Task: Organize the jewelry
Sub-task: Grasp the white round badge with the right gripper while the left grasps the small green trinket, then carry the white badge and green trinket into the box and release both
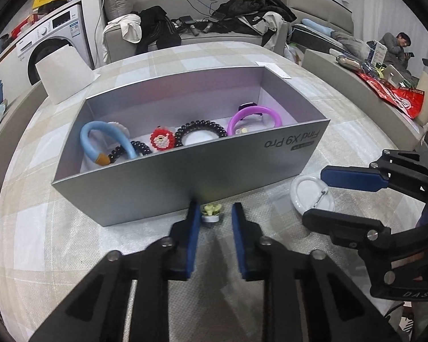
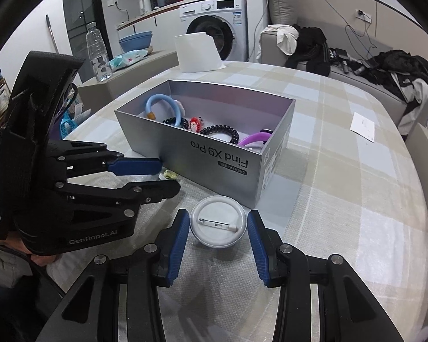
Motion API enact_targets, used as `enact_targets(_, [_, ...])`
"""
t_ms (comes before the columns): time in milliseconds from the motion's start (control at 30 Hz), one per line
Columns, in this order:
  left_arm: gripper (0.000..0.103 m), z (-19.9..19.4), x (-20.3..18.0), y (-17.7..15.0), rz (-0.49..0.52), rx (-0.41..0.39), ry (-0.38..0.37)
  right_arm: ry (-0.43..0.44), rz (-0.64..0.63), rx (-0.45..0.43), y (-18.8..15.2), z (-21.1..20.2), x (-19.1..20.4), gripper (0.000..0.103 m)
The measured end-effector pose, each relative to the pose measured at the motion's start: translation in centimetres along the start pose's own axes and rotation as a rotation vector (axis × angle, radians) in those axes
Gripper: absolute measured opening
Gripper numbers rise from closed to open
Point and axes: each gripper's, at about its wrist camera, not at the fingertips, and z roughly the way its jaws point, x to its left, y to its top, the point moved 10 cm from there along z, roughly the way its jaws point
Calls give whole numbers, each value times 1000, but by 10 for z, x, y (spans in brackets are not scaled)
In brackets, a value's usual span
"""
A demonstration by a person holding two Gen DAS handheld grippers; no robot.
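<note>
– Between the right tongs [image 2: 217, 214], flat on the tabletop [image 2: 342, 199], lies the white pin badge [image 2: 218, 228], back side up. Both blue pads look to sit against its rim, so I read them as closed on it at about half their spread.

– And its pin [image 2: 218, 224]?

– It runs crosswise, from one pad toward the other, so the grip is across the round edge and not on the metal.

– Where is the box [image 2: 214, 176] from there?

– Straight ahead and slightly left, with its near wall just beyond the badge. The badge would have to go up over that wall, then forward.

– What about the left tongs [image 1: 215, 213]?

– They are open, straddling the little flower charm [image 1: 212, 213] at the foot of the same wall. The charm sits nearer one pad, and I see no squeeze on it.

– Which hand is closer to dropping something in?

– I would say the right, since it already has its piece.
</note>
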Motion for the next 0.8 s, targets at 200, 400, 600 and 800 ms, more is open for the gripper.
enact_targets(200, [8, -7, 4, -7, -28, -6, -7, 10, -1, -1, -2, -1, 3, 41])
enact_targets(400, [8, -21, 14, -17, -64, -25, -6, 28, -1, -17, 0, -4, 6, 41])
enact_targets(600, [8, -35, 22, -18, -98, -66, 7, 53, -7, -55, 8, -11, 13, 41])
enact_targets(800, [8, -54, 21, 0, -101, -153, 24, 66, -4, -111, 22, -22, 19, 41])
